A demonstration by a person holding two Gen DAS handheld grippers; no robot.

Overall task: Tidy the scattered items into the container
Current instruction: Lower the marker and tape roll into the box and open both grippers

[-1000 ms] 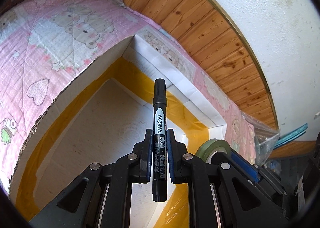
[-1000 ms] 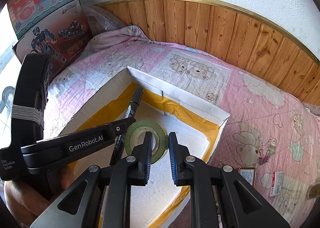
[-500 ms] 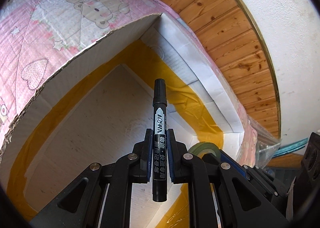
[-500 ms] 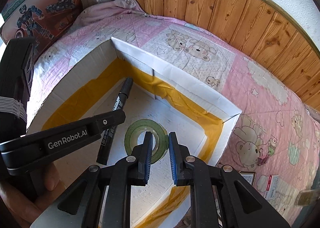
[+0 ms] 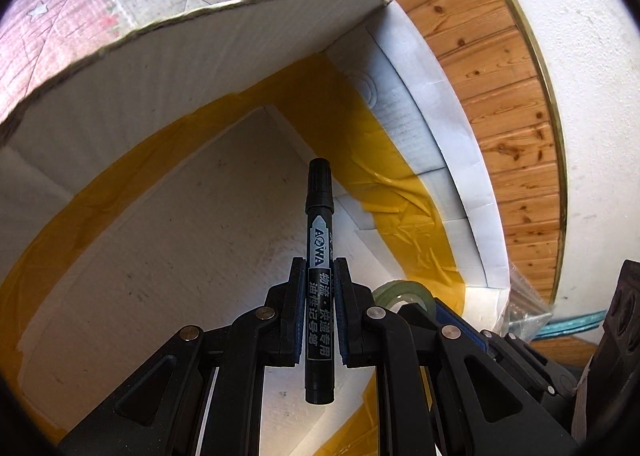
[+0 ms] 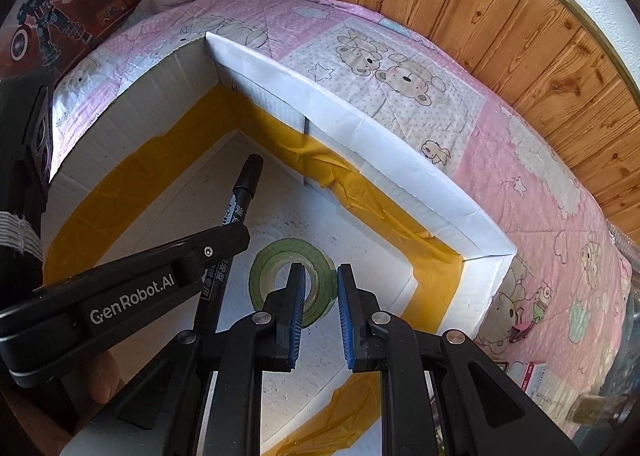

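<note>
The white box point(image 6: 360, 135) is open-topped with bare floor toward its far corner; its walls hem the sides.

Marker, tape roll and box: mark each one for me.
marker point(image 5: 319, 264), left wrist view, on its labelled barrel.
tape roll point(image 6: 267, 264), right wrist view, on its green ring's left side.
box point(image 6: 360, 123), right wrist view, on its white far rim.

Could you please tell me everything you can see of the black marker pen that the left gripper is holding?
The black marker is a slim pen, plastic by its look, with a ribbed cap at its far end and white print along the barrel: "AOWA" above Chinese characters. The left gripper is shut on its barrel, pads on both sides, both ends sticking out. It hangs, cap forward, over the white floor of the open cardboard box, touching nothing else. The right wrist view shows it left of the green tape roll.
</note>
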